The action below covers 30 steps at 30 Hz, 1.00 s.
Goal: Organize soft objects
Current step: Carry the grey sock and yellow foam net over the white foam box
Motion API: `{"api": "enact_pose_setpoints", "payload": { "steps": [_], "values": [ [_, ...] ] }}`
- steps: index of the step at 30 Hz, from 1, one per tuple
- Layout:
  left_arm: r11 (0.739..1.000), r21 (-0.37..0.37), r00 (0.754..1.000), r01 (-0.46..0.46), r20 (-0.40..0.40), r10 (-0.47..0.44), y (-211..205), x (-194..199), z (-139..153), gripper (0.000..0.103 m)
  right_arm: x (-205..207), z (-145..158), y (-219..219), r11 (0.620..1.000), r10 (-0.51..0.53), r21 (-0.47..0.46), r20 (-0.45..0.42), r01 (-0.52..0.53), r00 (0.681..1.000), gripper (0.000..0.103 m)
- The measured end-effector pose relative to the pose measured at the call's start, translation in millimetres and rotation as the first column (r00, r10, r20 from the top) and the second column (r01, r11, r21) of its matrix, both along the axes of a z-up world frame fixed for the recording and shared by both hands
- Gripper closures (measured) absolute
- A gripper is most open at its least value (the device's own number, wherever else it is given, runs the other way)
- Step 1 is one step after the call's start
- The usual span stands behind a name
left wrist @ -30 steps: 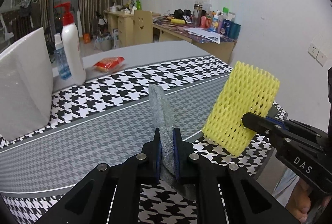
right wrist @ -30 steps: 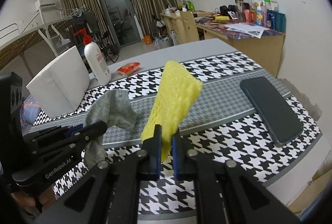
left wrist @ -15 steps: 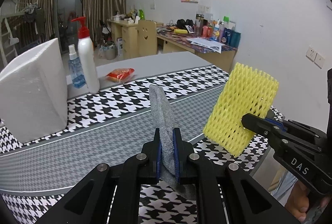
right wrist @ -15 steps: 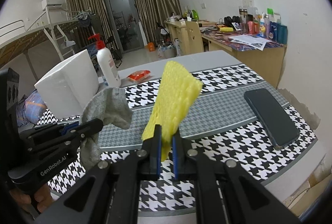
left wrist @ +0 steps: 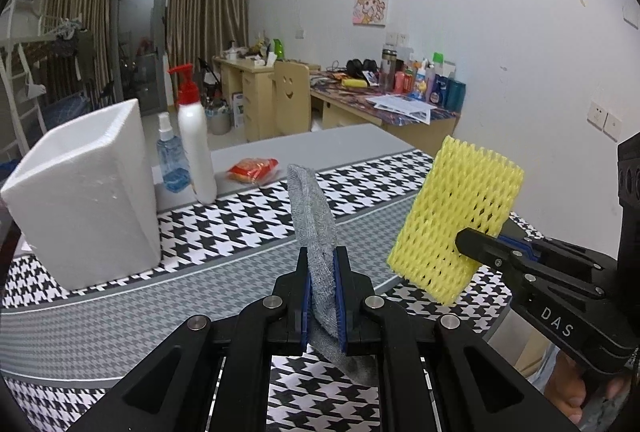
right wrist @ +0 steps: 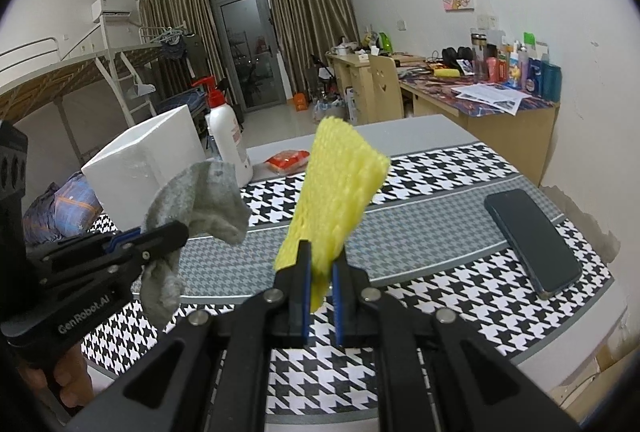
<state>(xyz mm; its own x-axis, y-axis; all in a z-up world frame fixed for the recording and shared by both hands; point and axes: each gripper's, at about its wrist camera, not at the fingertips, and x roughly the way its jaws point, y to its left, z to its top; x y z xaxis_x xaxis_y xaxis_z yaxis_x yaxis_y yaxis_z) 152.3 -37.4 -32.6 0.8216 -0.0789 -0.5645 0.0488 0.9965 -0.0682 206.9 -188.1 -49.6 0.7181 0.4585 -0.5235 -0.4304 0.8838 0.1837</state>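
Both grippers are up off the table and both are loaded. The left gripper [left wrist: 323, 274] has its blue-padded jaws pinched tight on a grey sock [left wrist: 314, 216], and the sock stands up between the pads, its upper part rising above the fingertips while the lower end droops out underneath. From the right wrist camera, that same sock hangs crumpled and floppy off the left tool at the left of the picture, clear of the tablecloth.

Over to the right gripper [right wrist: 320, 264]: jaws drawn in narrow, gripping the lower edge of a yellow foam fruit net [right wrist: 336, 187]. The net sticks up and forward from the fingertips, fanning wider toward its top. In the left wrist view it shows as a flat yellow mesh slab held by one bottom corner, tilted, floating above the houndstooth tablecloth [left wrist: 240, 216], just to the right of the sock and not touching it.

Writing now: "DAS" in pale letters on the right tool's body, "GenRobot.AI" along the left tool's side.

On the table, a white foam box [left wrist: 88, 191] stands to the left, with a red-pump lotion bottle [left wrist: 195, 143] and a small blue spray bottle [left wrist: 170, 159] just behind it, a red snack packet [left wrist: 253, 168] further back, and a dark phone [right wrist: 532, 242] lying flat on the right.
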Motion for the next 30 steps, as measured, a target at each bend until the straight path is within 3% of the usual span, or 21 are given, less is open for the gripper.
{"api": "enact_pose_setpoints", "payload": {
  "steps": [30],
  "values": [
    [0.998, -0.001, 0.996, -0.064, 0.055, 0.064, 42, -18, 23, 0.092, 1, 22, 45, 0.997, 0.075, -0.017, 0.058, -0.074, 0.996, 0.091]
  ]
}}
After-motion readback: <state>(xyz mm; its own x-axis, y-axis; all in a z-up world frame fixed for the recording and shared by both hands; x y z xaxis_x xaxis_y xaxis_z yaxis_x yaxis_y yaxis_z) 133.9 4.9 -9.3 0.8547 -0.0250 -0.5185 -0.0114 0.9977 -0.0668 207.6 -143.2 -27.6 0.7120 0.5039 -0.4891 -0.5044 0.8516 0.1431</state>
